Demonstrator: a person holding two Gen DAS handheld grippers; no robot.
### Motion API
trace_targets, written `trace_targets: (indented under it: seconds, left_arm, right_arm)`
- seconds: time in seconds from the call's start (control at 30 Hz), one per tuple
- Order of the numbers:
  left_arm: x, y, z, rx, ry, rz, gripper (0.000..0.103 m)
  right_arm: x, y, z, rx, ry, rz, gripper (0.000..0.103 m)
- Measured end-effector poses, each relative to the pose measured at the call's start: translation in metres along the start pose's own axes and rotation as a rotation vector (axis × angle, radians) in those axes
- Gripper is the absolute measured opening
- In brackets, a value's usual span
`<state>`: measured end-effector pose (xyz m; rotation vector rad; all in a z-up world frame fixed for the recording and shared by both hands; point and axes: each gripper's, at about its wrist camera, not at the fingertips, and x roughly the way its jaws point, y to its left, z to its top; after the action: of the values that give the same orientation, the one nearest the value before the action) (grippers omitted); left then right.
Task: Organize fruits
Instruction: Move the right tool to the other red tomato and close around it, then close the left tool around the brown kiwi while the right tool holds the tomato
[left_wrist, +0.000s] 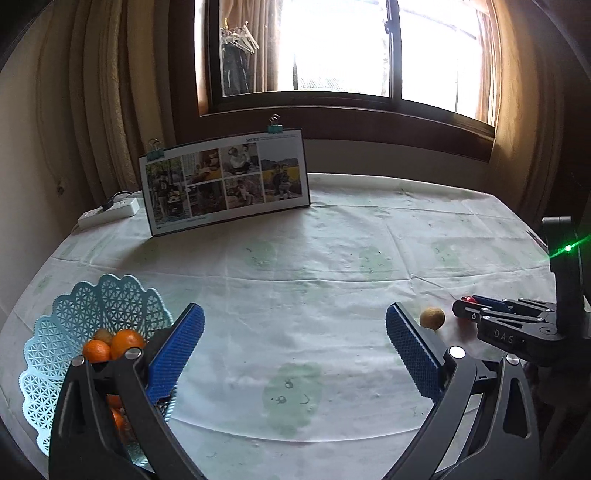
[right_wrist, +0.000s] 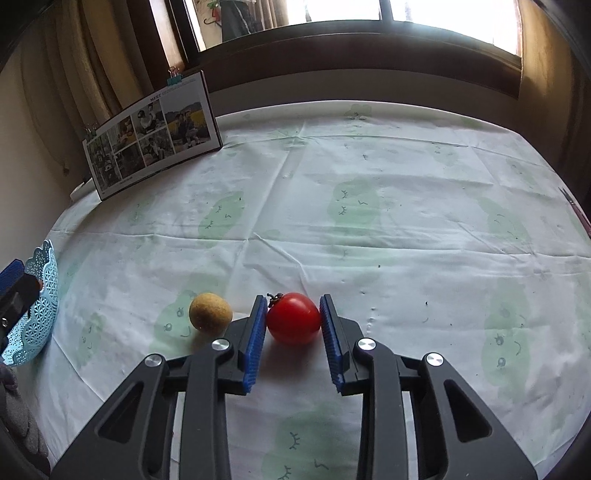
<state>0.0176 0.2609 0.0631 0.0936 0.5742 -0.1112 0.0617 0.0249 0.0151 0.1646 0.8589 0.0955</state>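
A red tomato (right_wrist: 293, 319) sits low on the tablecloth between the blue pads of my right gripper (right_wrist: 293, 301), which is shut on it; both pads touch its sides. A round brown fruit (right_wrist: 209, 312) lies just left of that gripper's left finger. In the left wrist view the same brown fruit (left_wrist: 432, 318) rests beside the right gripper (left_wrist: 466, 306), with a sliver of tomato (left_wrist: 468, 299) showing. My left gripper (left_wrist: 294, 314) hangs wide open and holds nothing. Beside its left finger stands a light blue lattice basket (left_wrist: 66, 332) holding oranges (left_wrist: 125, 341) and a brownish fruit.
A clipped photo board (left_wrist: 225, 181) stands at the back left of the table, with a white power strip (left_wrist: 109, 212) beside it. The white tablecloth (right_wrist: 369, 258) carries faint green prints. Behind are curtains and a window. A grey gloved hand (right_wrist: 18, 424) shows at the lower left.
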Motion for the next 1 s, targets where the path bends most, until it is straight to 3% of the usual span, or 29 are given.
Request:
trace_targets:
  seconds: [0.37, 0.63, 1.0]
  left_arm:
    - [0.048, -0.062, -0.003, 0.118, 0.121, -0.157, 0.100]
    - [0.060, -0.070, -0.005, 0.133, 0.143, -0.127, 0.100]
    - [0.067, -0.079, -0.005, 0.150, 0.154, -0.144, 0.100]
  right_arm:
    - [-0.011, -0.015, 0.005, 0.034, -0.038, 0.008, 0.029]
    - [0.003, -0.014, 0.000, 0.033, 0.034, 0.050, 0.031]
    - [-0.007, -0.017, 0.003, 0.042, -0.006, 0.026, 0.029]
